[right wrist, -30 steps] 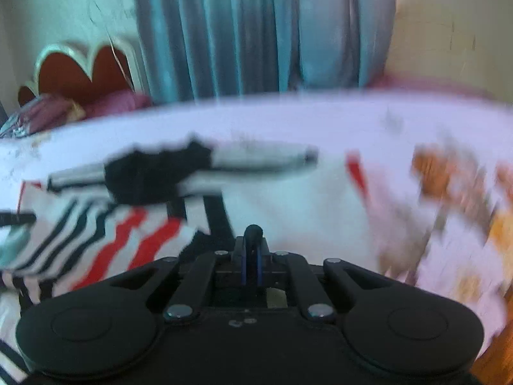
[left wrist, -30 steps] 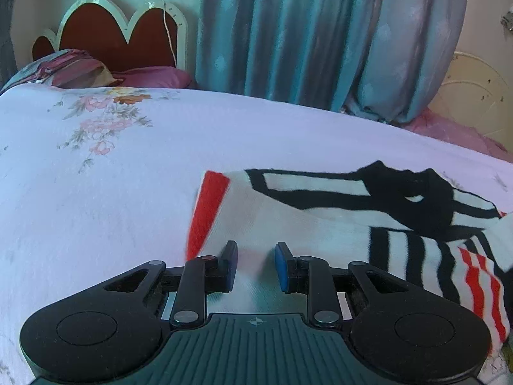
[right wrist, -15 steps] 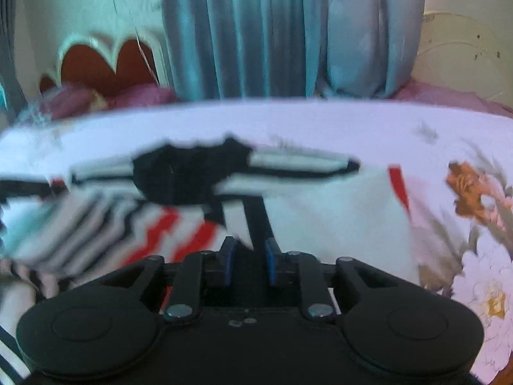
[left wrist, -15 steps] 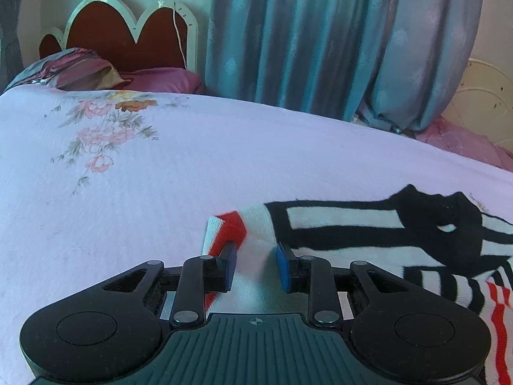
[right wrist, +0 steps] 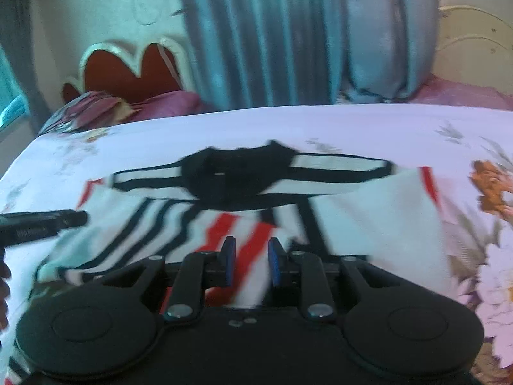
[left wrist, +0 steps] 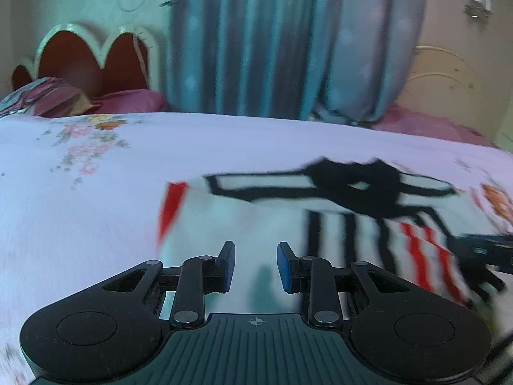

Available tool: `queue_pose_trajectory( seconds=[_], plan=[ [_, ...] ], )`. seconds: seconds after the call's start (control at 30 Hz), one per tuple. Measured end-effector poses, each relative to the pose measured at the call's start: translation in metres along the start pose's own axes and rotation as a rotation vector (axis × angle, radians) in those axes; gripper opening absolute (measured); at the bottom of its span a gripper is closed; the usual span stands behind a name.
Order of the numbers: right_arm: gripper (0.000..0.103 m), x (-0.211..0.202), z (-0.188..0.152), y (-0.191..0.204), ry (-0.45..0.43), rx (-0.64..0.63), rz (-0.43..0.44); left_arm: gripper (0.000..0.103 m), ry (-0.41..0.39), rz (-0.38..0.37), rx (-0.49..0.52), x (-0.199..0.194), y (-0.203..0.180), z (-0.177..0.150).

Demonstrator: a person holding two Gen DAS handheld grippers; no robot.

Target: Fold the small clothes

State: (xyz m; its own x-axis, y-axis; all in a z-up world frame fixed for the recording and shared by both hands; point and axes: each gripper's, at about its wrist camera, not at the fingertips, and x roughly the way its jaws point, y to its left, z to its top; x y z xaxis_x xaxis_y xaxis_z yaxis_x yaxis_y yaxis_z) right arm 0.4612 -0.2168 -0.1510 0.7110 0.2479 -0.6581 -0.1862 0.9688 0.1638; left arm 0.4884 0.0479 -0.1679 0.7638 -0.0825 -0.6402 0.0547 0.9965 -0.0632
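A small white shirt (left wrist: 256,221) with black and red stripes and a black collar (left wrist: 356,186) lies on the bed; it also shows in the right wrist view (right wrist: 224,211). My left gripper (left wrist: 255,266) is open and empty over the shirt's near left part. My right gripper (right wrist: 251,264) is open and empty above the red-striped middle. Both sleeves lie folded in toward the collar. The right gripper's tip shows at the right edge of the left wrist view (left wrist: 481,250); the left gripper's tip shows at the left of the right wrist view (right wrist: 41,224).
The shirt lies on a pale floral bedsheet (left wrist: 96,208). A red scalloped headboard (left wrist: 89,61) and pillows (left wrist: 128,102) stand at the far left. Blue-grey curtains (left wrist: 288,41) hang behind the bed.
My right gripper has opened from shut and let go of the shirt. My left gripper has opened wider and drawn back over the shirt. Both views are blurred by motion.
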Motion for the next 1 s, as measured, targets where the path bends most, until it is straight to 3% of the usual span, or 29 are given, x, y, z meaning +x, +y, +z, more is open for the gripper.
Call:
queue_pose_trajectory(
  seconds=[0.07,0.13,0.17,0.23,0.27,0.47,0.6,0.77,0.9,1.0],
  plan=[
    [0.023,0.002,-0.004,0.016,0.015,-0.027,0.026,0.035,0.009,-0.023,0.01,-0.008,-0.01,-0.011],
    [0.023,0.003,-0.01,0.026,0.028,-0.048,0.041,0.054,0.013,-0.015,0.059,-0.011,-0.021,-0.025],
    [0.022,0.004,-0.013,0.032,0.033,-0.067,0.041,0.055,0.016,0.002,0.089,-0.01,-0.025,-0.032],
    [0.021,0.011,-0.021,0.038,0.052,-0.12,0.0,0.055,0.062,0.017,0.102,0.001,-0.023,-0.042],
    [0.021,0.017,-0.025,0.036,0.07,-0.142,-0.032,0.055,0.042,0.004,0.076,0.001,-0.017,-0.047],
    [0.021,0.006,-0.029,0.015,0.076,-0.092,-0.048,0.055,0.057,0.02,0.055,-0.006,-0.019,-0.042],
    [0.029,-0.001,-0.028,0.013,0.048,-0.037,-0.025,0.055,0.043,0.021,0.05,-0.014,-0.023,-0.045],
    [0.029,-0.002,-0.029,0.023,0.044,-0.025,-0.001,0.055,0.034,0.011,0.02,-0.019,-0.026,-0.041],
    [0.032,0.003,-0.022,0.043,0.034,-0.063,0.02,0.056,0.057,0.018,0.033,-0.015,-0.035,-0.041],
    [0.032,0.015,-0.028,0.051,0.087,-0.117,0.005,0.057,0.072,0.023,0.035,-0.01,-0.034,-0.047]
  ],
)
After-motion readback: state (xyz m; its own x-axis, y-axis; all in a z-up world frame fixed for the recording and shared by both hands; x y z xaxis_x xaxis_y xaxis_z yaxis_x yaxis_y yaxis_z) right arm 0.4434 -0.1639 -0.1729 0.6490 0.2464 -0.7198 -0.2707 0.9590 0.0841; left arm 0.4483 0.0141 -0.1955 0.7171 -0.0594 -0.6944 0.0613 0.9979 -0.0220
